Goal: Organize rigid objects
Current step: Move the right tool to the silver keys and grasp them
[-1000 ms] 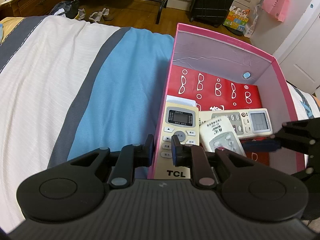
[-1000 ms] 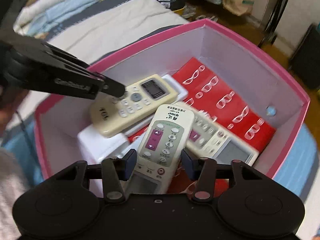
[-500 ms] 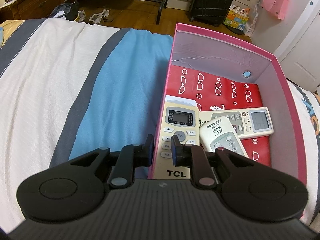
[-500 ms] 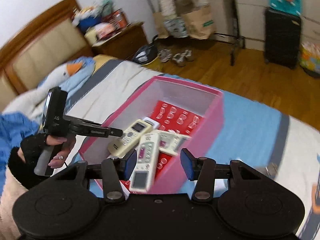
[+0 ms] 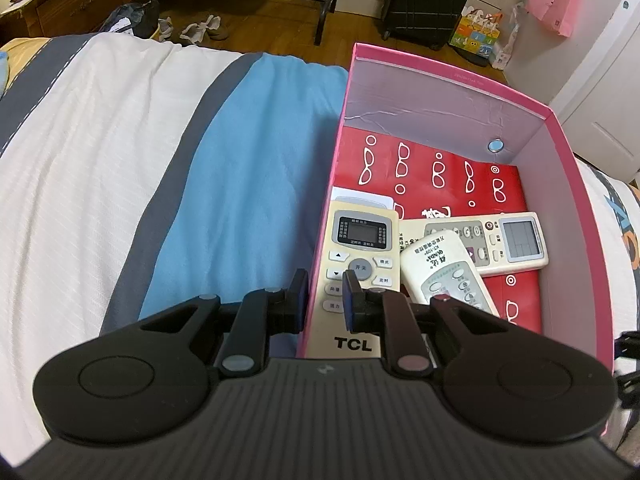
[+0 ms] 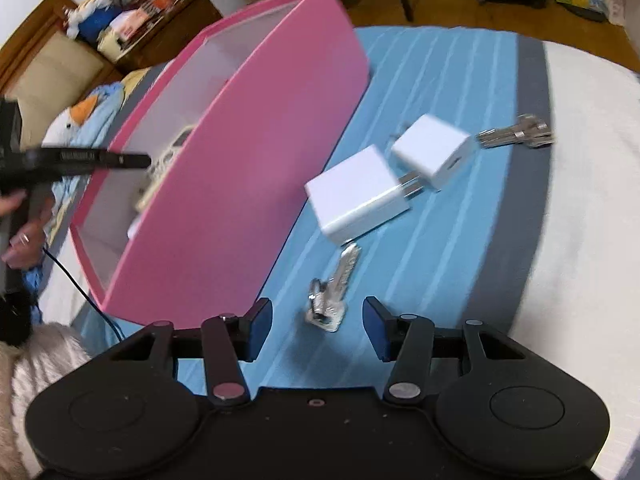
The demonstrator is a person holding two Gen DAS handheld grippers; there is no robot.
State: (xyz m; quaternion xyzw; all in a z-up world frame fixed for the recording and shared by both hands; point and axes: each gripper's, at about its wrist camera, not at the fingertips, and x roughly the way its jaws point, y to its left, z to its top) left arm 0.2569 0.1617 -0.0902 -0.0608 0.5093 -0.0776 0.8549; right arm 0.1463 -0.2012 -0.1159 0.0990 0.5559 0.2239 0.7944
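While my left hand-held gripper (image 5: 325,294) is clamping the near wall of the pink box (image 5: 560,216), one finger outside it and the other inside, I am looking down into the box as it sits on the bed (image 5: 120,168). Lying inside on a red sheet printed with white glasses (image 5: 440,168) are three remotes: a cream TCL remote (image 5: 358,264) against the gripped wall, a white remote with Chinese lettering (image 5: 444,268) beside it, and a third remote with a grey screen (image 5: 500,240) lying crosswise, partly under the white one.

My right hand-held gripper (image 6: 316,328) is hanging over the blue stripe of the bedspread outside the box, its fingers standing apart with nothing between the pads. Just ahead of them a silver key (image 6: 332,296) is lying flat on the cover. Beyond it a white plug adapter (image 6: 358,196) is resting with its prongs pointing toward a second white adapter (image 6: 434,152), the two nearly touching. Farther off, on the grey stripe, another set of keys (image 6: 516,136) is lying. The right view is blurred, so I cannot tell finer details of these things.
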